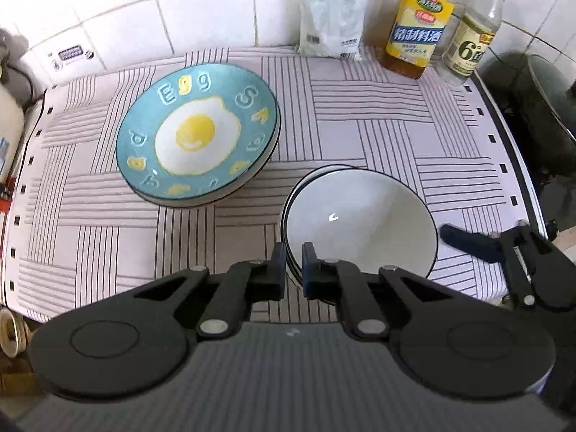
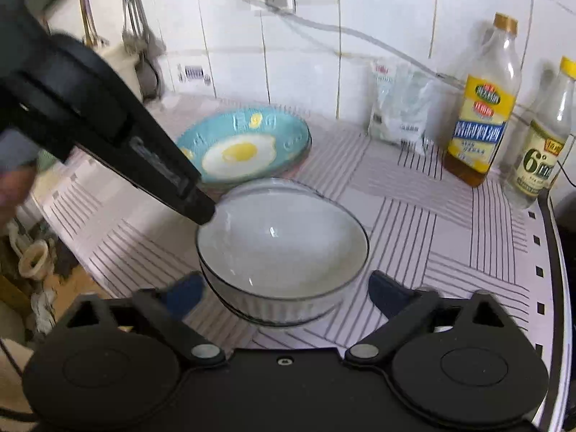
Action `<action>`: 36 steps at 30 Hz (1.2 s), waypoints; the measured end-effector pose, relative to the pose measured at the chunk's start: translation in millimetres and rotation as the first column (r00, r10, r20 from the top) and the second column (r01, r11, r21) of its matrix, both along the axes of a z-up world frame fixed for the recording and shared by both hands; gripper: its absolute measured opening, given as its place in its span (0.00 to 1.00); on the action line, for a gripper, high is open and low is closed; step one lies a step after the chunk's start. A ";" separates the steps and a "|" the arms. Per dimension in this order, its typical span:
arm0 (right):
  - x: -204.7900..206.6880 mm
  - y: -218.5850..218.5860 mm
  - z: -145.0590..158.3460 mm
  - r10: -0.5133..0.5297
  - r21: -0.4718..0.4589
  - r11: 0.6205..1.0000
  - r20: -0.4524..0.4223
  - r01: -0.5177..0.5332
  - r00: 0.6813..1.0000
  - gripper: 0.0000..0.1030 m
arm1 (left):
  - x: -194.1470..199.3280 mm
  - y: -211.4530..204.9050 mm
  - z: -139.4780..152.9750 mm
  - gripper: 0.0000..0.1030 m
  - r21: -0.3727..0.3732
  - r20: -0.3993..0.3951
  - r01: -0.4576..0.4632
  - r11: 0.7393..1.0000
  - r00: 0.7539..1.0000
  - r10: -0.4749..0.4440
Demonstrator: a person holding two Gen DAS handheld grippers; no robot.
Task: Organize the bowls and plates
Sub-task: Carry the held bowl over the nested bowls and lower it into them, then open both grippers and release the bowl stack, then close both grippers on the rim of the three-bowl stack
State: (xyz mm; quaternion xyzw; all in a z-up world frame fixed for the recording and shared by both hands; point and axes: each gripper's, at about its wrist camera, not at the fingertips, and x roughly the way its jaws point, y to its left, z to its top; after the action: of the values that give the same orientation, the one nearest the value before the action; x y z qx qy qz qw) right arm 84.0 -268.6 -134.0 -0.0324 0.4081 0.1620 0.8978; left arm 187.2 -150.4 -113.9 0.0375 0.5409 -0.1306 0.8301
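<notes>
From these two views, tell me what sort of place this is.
Most likely a home kitchen counter: white tiled wall, condiment bottles at the back, and plates and bowls on a striped cloth.

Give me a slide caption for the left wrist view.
Left tongs clamped on the near rim of the stacked white bowls, egg plate behind on the striped cloth.

Directly ahead of the left gripper's (image 1: 291, 266) nearly closed jaws sits the stack of white bowls (image 1: 360, 223); beyond and to their left, the egg plates (image 1: 197, 133). Bare striped worktop (image 1: 90, 223) lies open left of the jaws. Far ahead, a white bag (image 1: 331, 18) and two bottles (image 1: 417, 25) line the wall.
</notes>
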 end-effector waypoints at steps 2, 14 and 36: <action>-0.2 0.3 -1.3 -0.007 0.005 1.000 0.015 0.007 1.000 0.90 | 2.2 1.9 -0.9 0.05 -0.016 -0.014 0.012 1.000 1.000 -0.013; -17.9 15.2 -19.3 -0.092 -0.029 0.995 0.020 0.093 0.996 0.87 | -0.5 18.3 8.8 0.08 -0.092 0.007 0.070 0.993 0.998 -0.069; -45.9 11.2 -70.9 -0.201 0.104 0.977 0.144 0.187 0.969 0.91 | 13.3 91.4 -12.8 0.53 -0.430 -0.091 -0.060 0.901 0.996 0.023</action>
State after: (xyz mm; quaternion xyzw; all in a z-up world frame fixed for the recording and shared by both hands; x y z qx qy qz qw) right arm 38.1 -257.4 -204.9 0.0356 0.3314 0.0883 0.9387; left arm 200.5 -59.0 -126.8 -0.1642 0.5333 -0.2309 0.7971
